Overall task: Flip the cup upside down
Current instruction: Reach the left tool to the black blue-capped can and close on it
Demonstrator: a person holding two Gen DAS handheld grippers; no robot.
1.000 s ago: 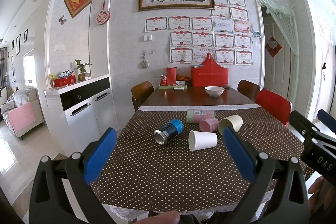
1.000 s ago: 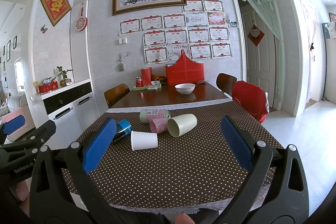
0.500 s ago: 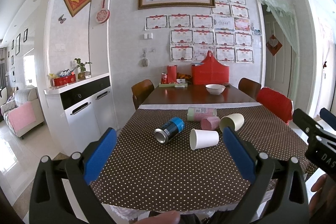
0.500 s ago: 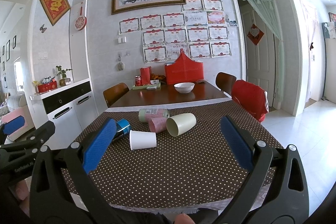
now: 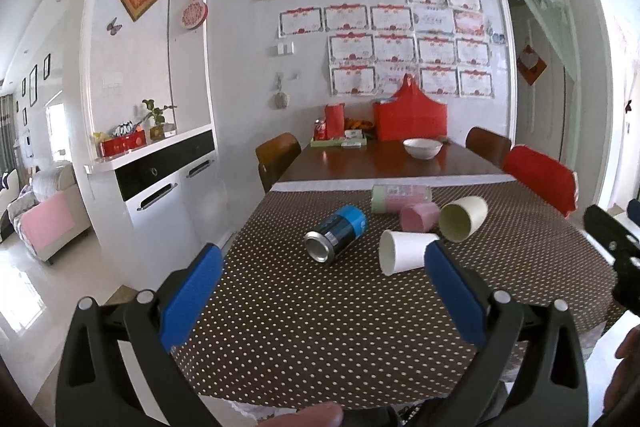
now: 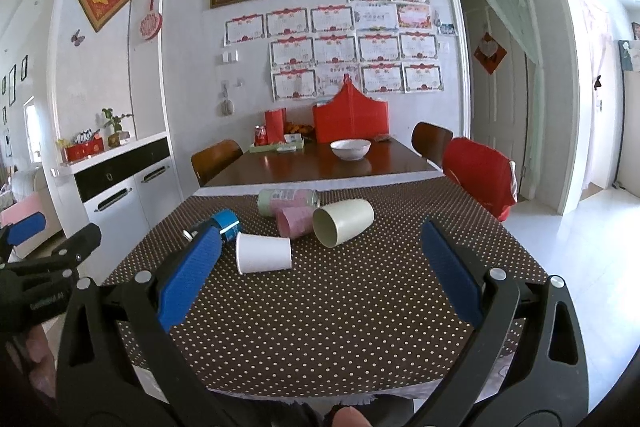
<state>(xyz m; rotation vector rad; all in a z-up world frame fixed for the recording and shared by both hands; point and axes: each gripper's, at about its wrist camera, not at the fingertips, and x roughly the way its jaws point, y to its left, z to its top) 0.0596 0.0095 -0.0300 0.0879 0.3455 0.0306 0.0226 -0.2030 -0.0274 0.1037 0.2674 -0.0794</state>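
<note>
Several cups lie on their sides on the brown dotted tablecloth (image 5: 320, 327). A white paper cup (image 5: 404, 255) (image 6: 262, 252) is nearest, mouth toward the left. Behind it lie a pink cup (image 5: 419, 216) (image 6: 296, 221) and a cream cup (image 5: 463, 218) (image 6: 342, 221), mouth toward me. My left gripper (image 5: 324, 287) hovers open over the near table edge, short of the cups. The right gripper (image 6: 320, 267) is open too, also nearer than the cups, with nothing between its fingers.
A blue can (image 5: 337, 233) lies left of the white cup, and a green-pink cylinder (image 5: 400, 198) lies behind the cups. A white bowl (image 5: 422, 147) and red boxes (image 5: 410, 119) stand on the far wooden table. A red-covered chair (image 6: 478, 177) is at the right, a white cabinet (image 5: 160, 183) at the left.
Both grippers have moved forward a little toward the cups, which look slightly larger and nearer. Nothing on the table has moved.
</note>
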